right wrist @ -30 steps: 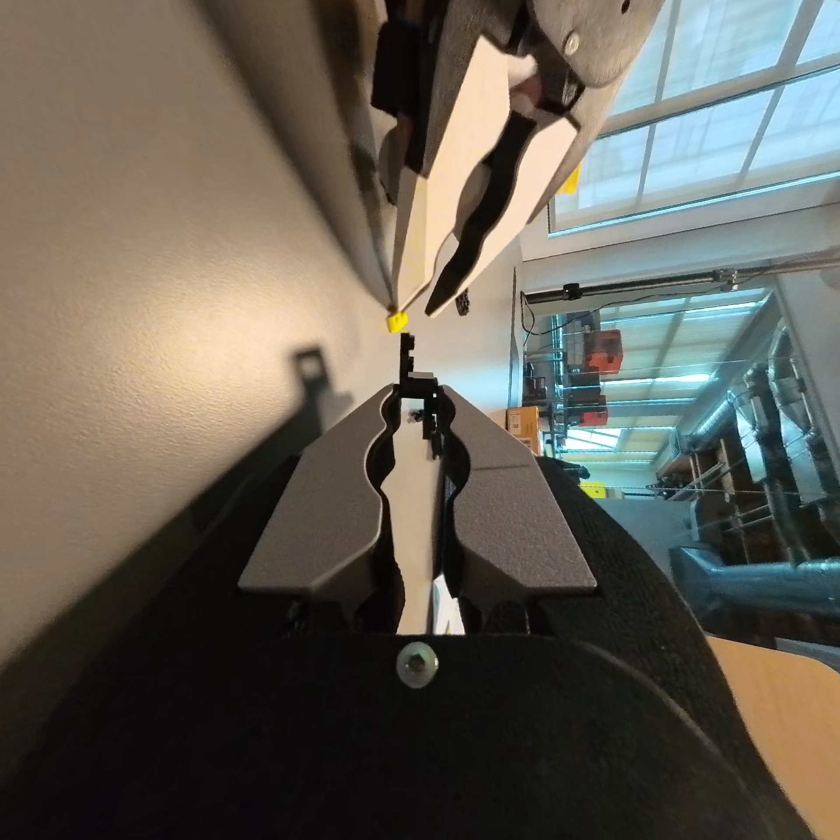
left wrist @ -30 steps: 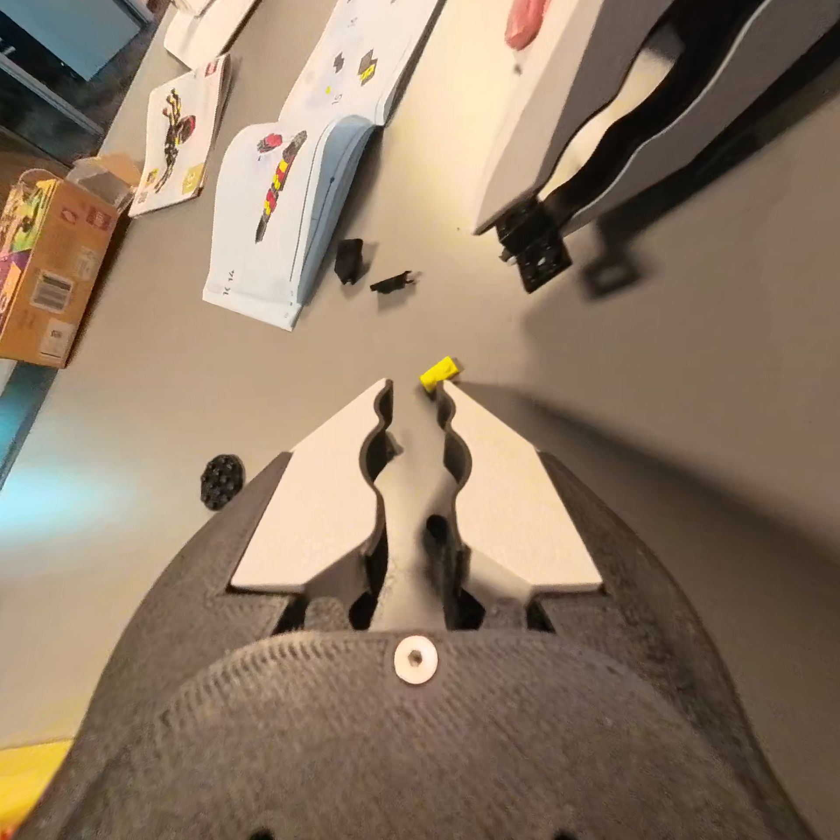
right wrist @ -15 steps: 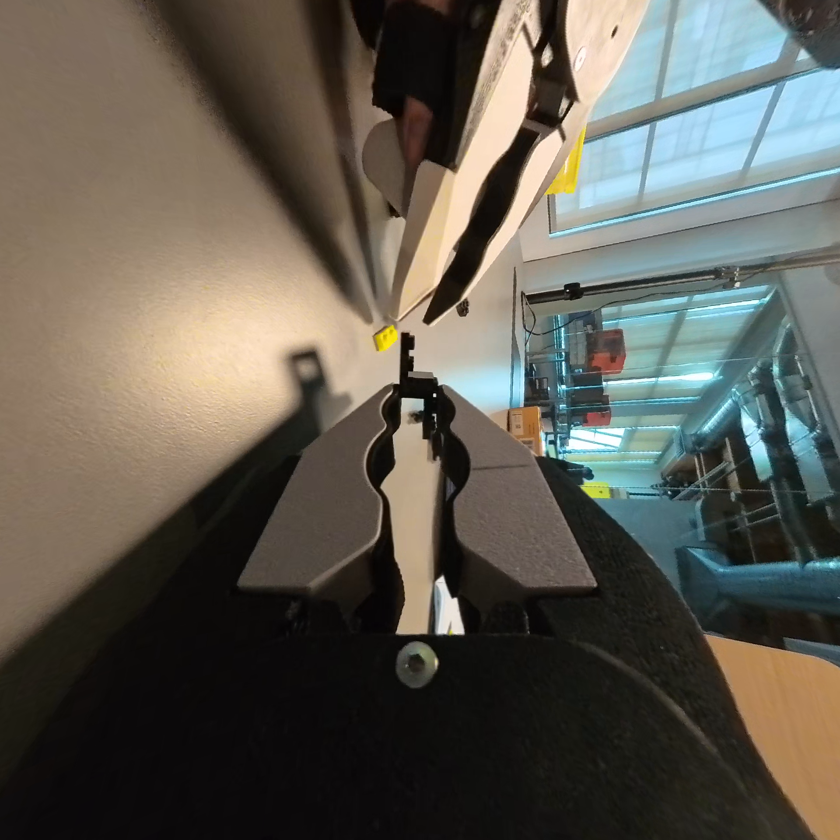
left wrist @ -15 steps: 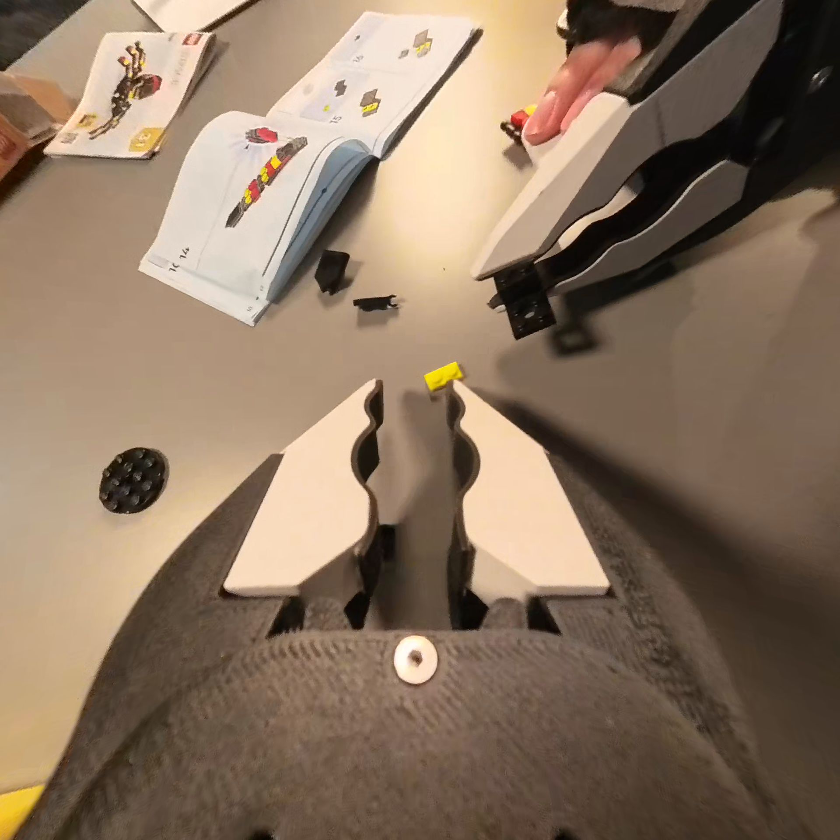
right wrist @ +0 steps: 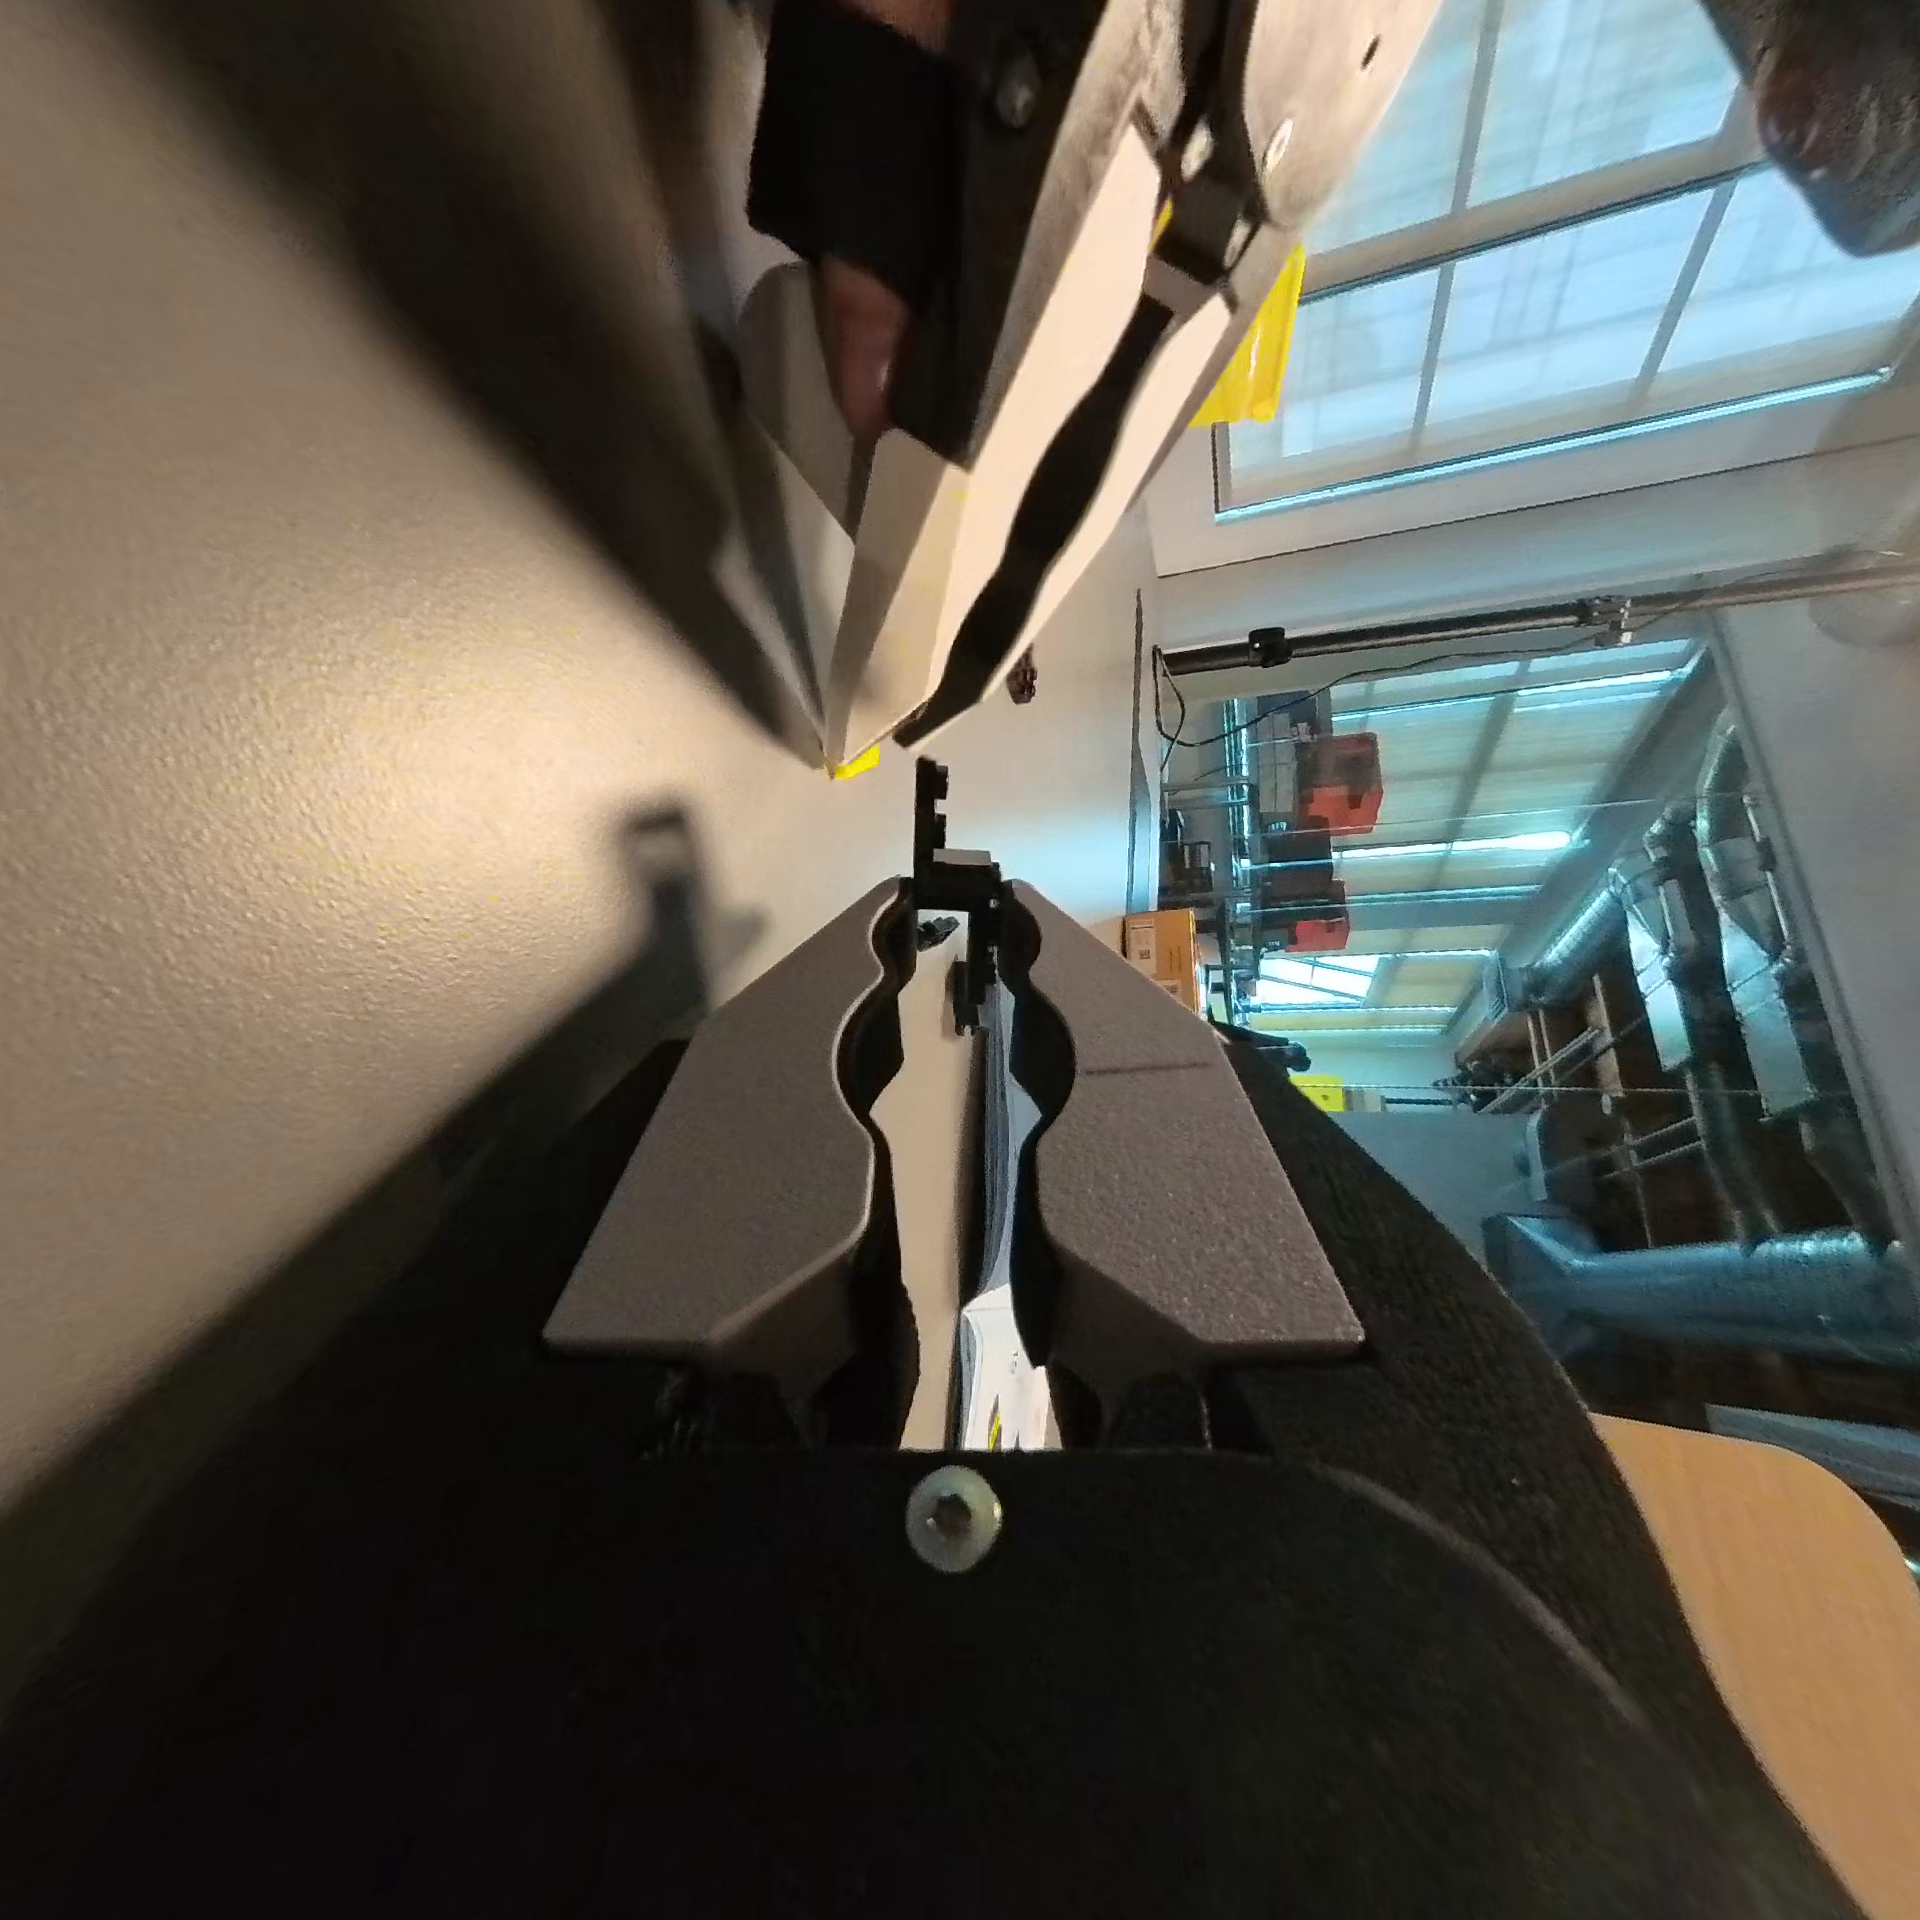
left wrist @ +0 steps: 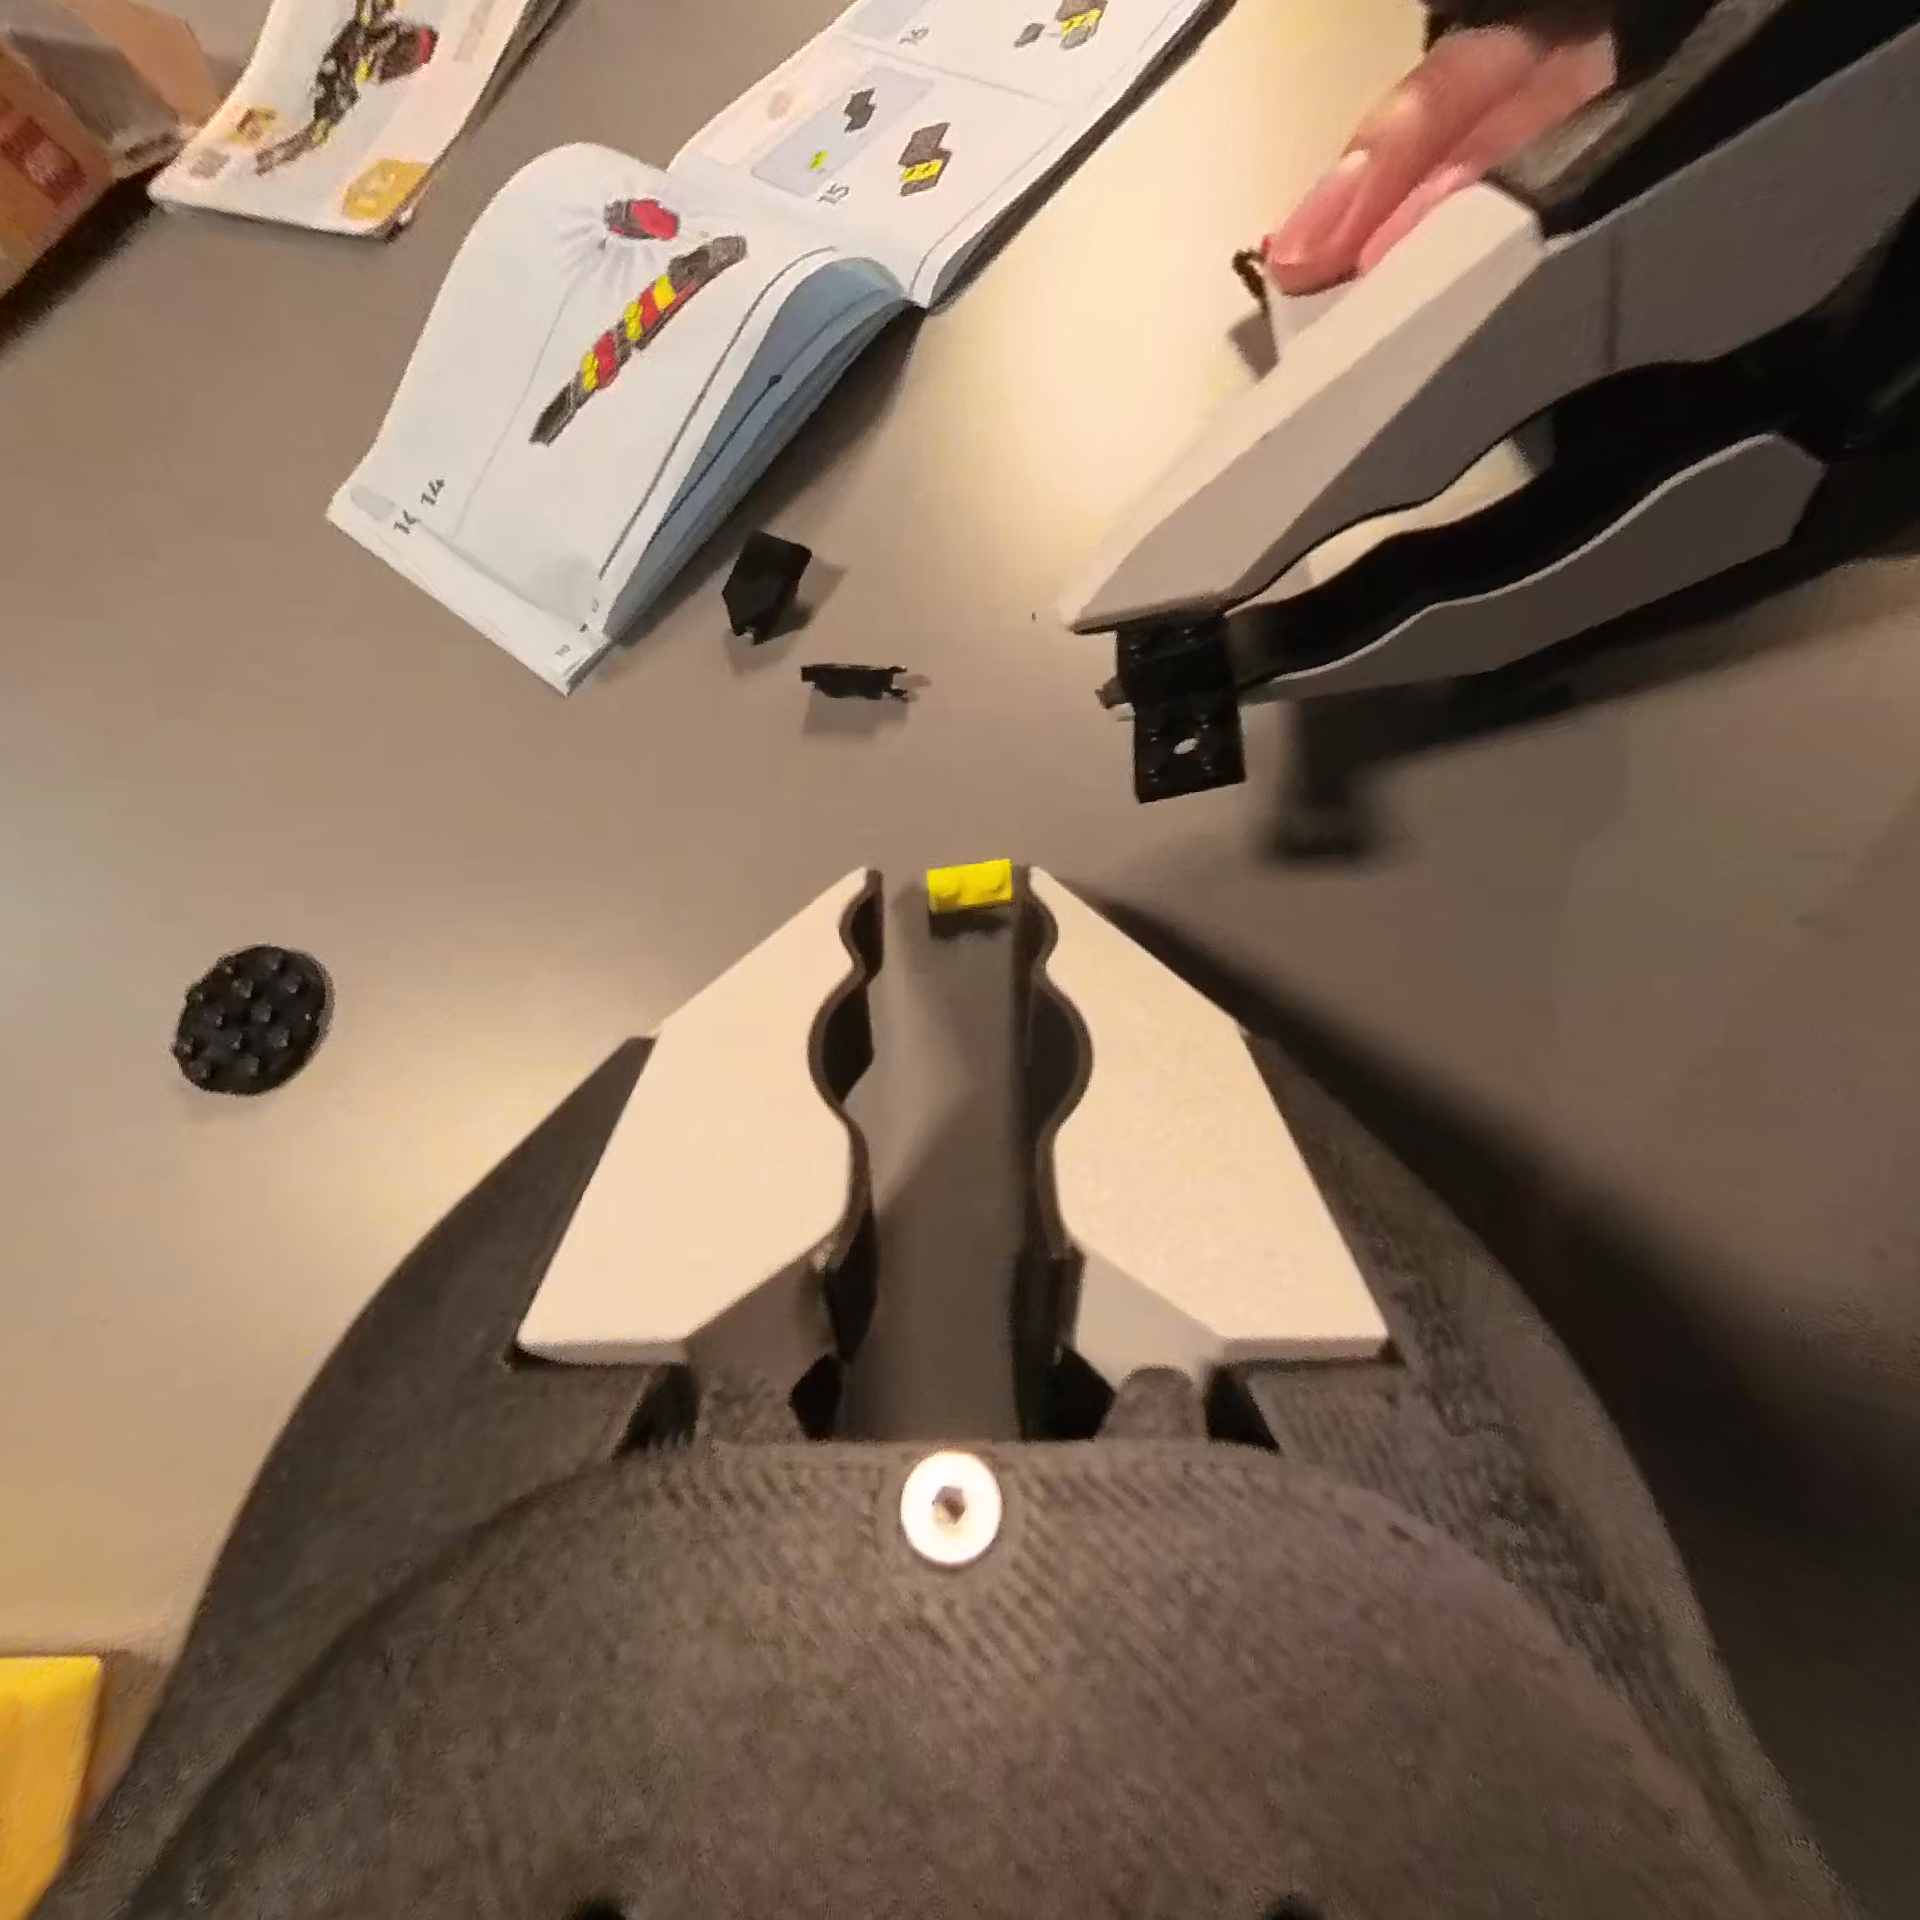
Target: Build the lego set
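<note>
A grey tabletop is carrying an open instruction booklet and a round black plate; windows are lighting the room. The left hand-held gripper is standing open, a yellow brick lying on the tabletop between its fingertips. The right hand-held gripper is pinching a black lego piece just above the tabletop, near the brick
</note>
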The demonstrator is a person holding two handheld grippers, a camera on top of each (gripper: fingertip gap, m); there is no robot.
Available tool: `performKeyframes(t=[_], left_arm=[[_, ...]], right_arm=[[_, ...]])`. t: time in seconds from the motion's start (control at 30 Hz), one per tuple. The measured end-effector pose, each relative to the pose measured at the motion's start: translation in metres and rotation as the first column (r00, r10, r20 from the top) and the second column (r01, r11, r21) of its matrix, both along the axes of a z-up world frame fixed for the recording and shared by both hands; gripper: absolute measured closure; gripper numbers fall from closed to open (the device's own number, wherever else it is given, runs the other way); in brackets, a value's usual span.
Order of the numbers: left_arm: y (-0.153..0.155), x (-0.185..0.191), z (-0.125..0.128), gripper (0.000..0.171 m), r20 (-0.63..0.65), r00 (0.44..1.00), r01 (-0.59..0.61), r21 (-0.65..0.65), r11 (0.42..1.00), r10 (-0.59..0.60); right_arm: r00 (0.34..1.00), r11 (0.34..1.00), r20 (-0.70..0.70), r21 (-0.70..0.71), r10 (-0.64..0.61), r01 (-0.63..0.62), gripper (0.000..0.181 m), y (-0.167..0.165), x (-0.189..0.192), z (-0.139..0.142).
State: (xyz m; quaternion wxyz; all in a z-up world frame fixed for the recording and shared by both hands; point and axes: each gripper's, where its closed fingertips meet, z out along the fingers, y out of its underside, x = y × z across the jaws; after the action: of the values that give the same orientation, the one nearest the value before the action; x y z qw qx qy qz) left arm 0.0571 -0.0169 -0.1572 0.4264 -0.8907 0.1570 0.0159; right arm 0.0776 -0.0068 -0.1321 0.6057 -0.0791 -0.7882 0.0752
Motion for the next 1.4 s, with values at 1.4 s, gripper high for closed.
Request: performKeyframes(t=[1.4], left_arm=[[-0.006,0.044,0.032,0.157,0.085,0.996,0.002,-0.189,0.982,0.014]], right_arm=[[0.999,0.99,-0.046,0.142,0.026,-0.019,0.168,-0.01,-0.001,0.0]])
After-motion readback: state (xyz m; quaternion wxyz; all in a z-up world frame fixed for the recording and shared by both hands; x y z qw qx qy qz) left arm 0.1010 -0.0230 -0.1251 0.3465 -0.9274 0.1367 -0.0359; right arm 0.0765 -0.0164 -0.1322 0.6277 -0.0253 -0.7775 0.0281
